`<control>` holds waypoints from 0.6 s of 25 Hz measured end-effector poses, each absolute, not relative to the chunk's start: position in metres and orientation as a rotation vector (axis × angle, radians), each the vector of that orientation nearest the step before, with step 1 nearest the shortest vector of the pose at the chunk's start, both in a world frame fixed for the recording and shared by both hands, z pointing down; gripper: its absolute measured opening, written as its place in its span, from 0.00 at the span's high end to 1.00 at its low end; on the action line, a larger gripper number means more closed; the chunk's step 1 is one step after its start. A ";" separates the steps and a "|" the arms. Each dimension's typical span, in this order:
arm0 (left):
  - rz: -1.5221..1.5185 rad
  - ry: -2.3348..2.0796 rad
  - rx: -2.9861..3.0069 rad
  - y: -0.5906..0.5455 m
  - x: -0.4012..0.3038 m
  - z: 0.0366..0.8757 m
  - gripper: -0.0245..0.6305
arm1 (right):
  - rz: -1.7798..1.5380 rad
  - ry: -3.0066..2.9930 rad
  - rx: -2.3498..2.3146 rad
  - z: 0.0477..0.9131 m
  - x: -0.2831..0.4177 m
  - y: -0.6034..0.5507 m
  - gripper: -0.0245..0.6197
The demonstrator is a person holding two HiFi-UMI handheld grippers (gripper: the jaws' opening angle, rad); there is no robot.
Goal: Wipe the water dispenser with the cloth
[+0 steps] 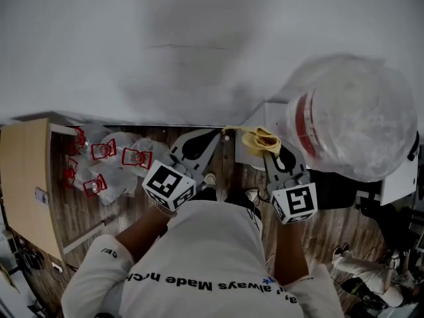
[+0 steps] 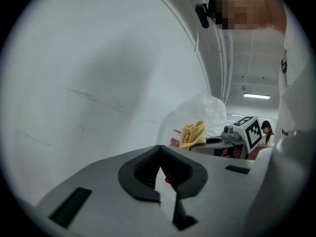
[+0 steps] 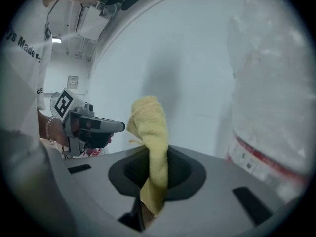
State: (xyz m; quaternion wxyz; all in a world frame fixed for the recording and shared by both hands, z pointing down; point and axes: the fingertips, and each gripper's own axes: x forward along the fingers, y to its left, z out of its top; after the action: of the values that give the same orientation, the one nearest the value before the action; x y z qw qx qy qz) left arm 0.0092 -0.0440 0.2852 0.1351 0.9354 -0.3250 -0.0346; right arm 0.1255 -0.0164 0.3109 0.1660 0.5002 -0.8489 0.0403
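Observation:
The water dispenser (image 1: 267, 116) stands at the right against the white wall, with a big clear bottle (image 1: 351, 114) on top; the bottle also shows in the right gripper view (image 3: 276, 98) and the left gripper view (image 2: 205, 115). My right gripper (image 1: 263, 146) is shut on a folded yellow cloth (image 1: 260, 140), which sticks up between its jaws (image 3: 150, 132) just left of the bottle. My left gripper (image 1: 213, 134) hangs beside it to the left, shut with nothing between its fingertips (image 2: 159, 152). From there I see the cloth (image 2: 193, 134) in the other gripper.
Clear plastic bags with red print (image 1: 109, 164) lie on the wood floor at the left, next to a light wooden cabinet (image 1: 26, 177). The white wall (image 1: 165, 45) runs straight ahead. A person's legs (image 1: 364, 277) show at the lower right.

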 end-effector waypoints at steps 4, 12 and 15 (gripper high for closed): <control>-0.117 -0.958 2.752 -0.040 0.009 0.256 0.94 | 0.095 -2.463 1.464 0.281 0.125 -0.007 0.87; -0.147 -0.972 2.797 -0.032 0.008 0.220 0.94 | 0.067 -2.532 1.511 0.239 0.125 0.005 0.87; -0.154 -0.974 2.807 -0.031 0.009 0.213 0.94 | 0.041 -2.533 1.520 0.228 0.126 0.007 0.87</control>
State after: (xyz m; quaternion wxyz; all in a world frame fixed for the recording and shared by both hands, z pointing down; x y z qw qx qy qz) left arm 0.0086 -0.0311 0.2131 0.0832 0.9402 -0.3262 -0.0516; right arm 0.1256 0.0068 0.2283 0.0935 0.5122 -0.8537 0.0139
